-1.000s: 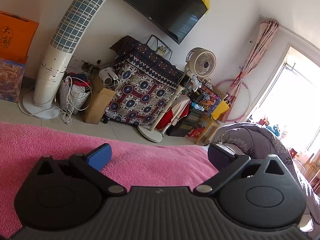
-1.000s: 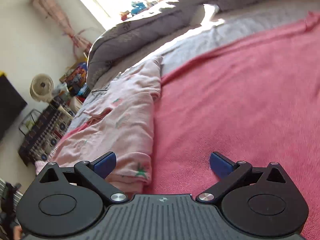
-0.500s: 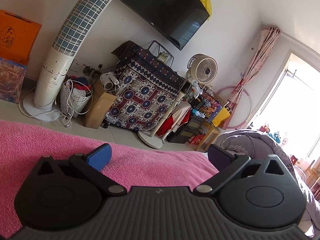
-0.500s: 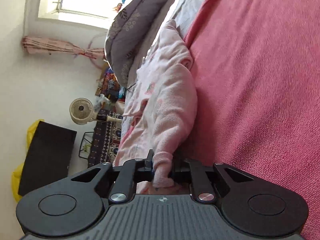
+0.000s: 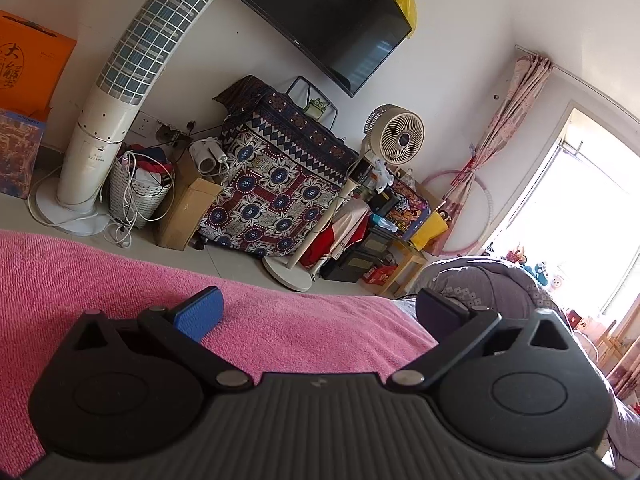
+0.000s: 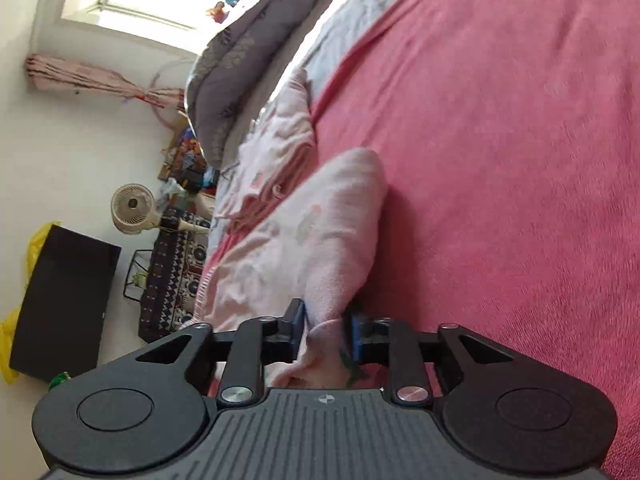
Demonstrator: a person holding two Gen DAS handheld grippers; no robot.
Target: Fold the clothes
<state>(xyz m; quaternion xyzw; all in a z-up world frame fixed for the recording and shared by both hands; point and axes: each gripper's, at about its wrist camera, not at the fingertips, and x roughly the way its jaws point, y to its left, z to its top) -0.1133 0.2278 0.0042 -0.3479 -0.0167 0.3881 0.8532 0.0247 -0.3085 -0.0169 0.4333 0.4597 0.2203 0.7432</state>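
Note:
A pale pink garment (image 6: pixel 304 236) with small prints lies along the left edge of the pink blanket (image 6: pixel 500 160) on the bed. My right gripper (image 6: pixel 326 334) is shut on one end of it, and the cloth rises from the bed into the blue pads. The rest of the garment trails away toward the grey quilt (image 6: pixel 240 52). My left gripper (image 5: pixel 316 312) is open, with nothing between its blue pads, and hangs over the pink blanket (image 5: pixel 100 280) near the bed's edge, facing the room. The garment is not in the left wrist view.
Past the bed's edge stand a tower fan (image 5: pixel 116 120), a white basket (image 5: pixel 138 192), a cardboard box (image 5: pixel 188 212), a patterned cloth-covered cabinet (image 5: pixel 276 192) and a round fan (image 5: pixel 400 136). A dark TV (image 5: pixel 332 16) hangs on the wall. A grey quilt (image 5: pixel 492 284) lies at right.
My right gripper closed on the pink garment's end and has lifted and pulled it, with the view rolling sideways. My left gripper stayed open and tilted slightly upward.

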